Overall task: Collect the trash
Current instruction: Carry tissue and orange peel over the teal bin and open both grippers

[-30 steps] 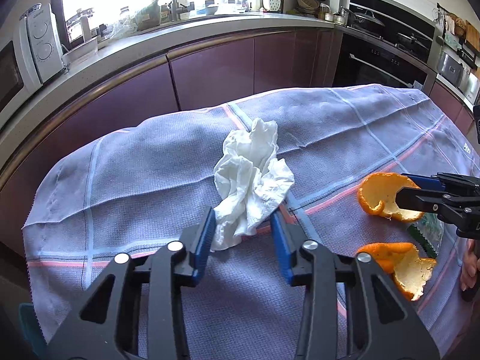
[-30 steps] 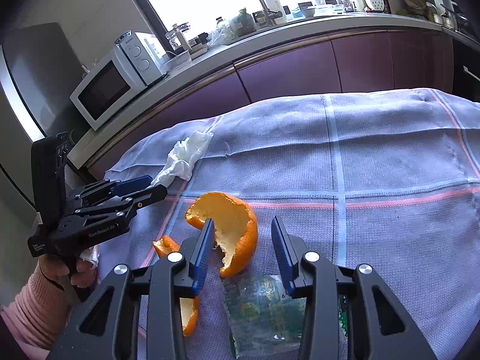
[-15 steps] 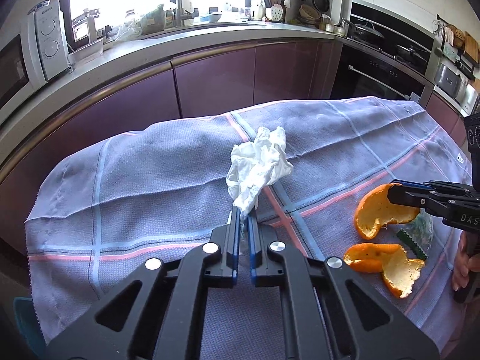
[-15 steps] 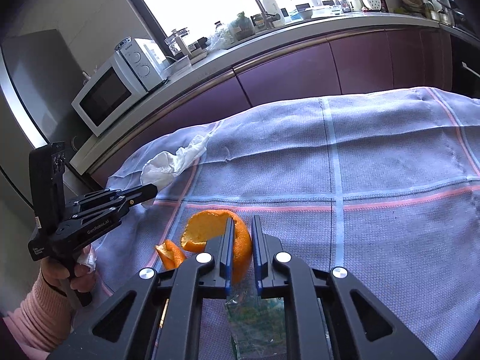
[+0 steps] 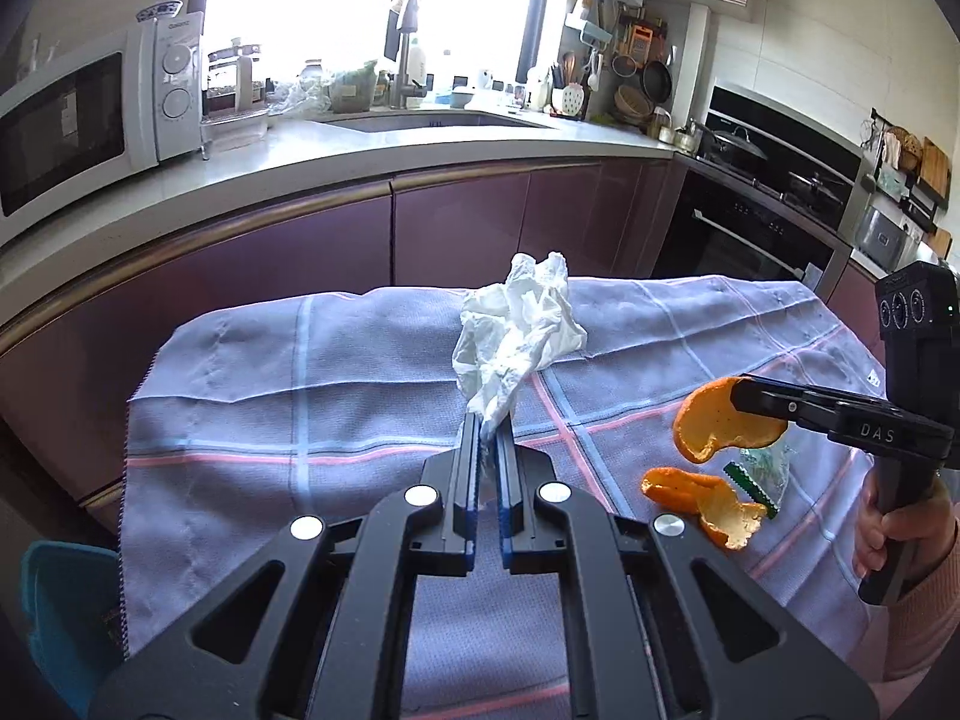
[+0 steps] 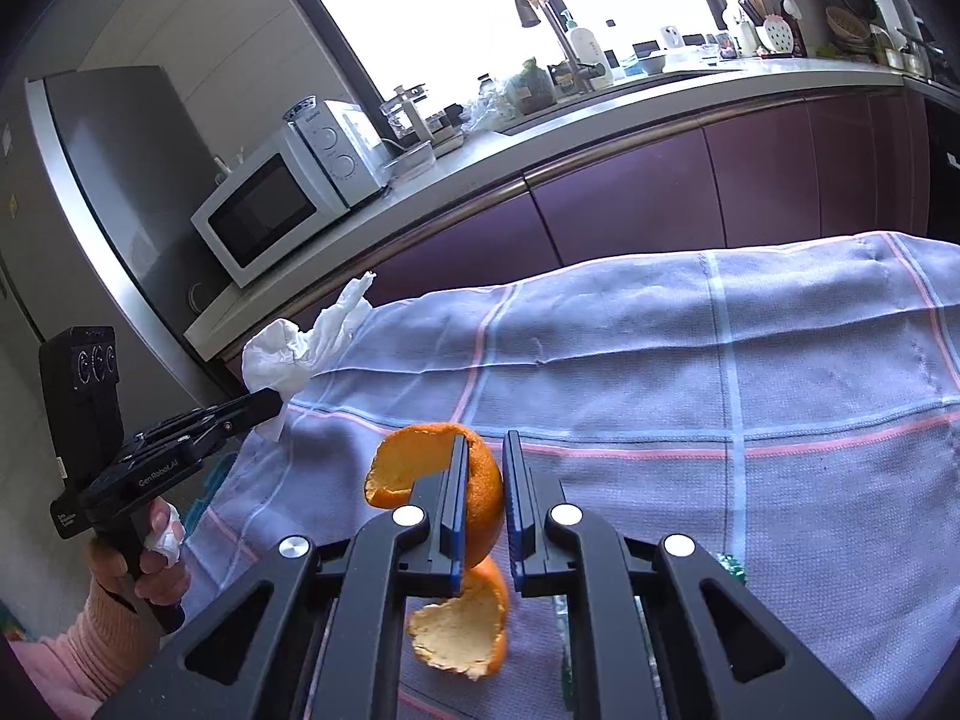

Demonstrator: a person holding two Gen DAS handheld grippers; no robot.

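Observation:
A crumpled white tissue [image 5: 516, 330] hangs above the checked cloth [image 5: 300, 372], pinched at its lower tip by my left gripper [image 5: 487, 420], which is shut on it. In the right wrist view the same tissue [image 6: 294, 354] sticks up from the left gripper [image 6: 273, 405] at the cloth's left end. My right gripper [image 6: 483, 441] is shut on a curled orange peel [image 6: 480, 498], raised off the cloth. A second orange peel [image 6: 462, 630] lies below it. From the left wrist view, the right gripper [image 5: 744, 393] holds the peel [image 5: 714, 426] over the loose peel [image 5: 702, 498].
A clear and green wrapper [image 5: 762, 474] lies on the cloth beside the loose peel. A blue bin [image 5: 60, 612] stands low past the cloth's left edge. Purple cabinets [image 5: 456, 228] and a counter with a microwave [image 5: 78, 120] run behind the table.
Both grippers went from open to shut, the left on the tissue and the right on the orange peel. Each has risen, lifting its piece off the cloth.

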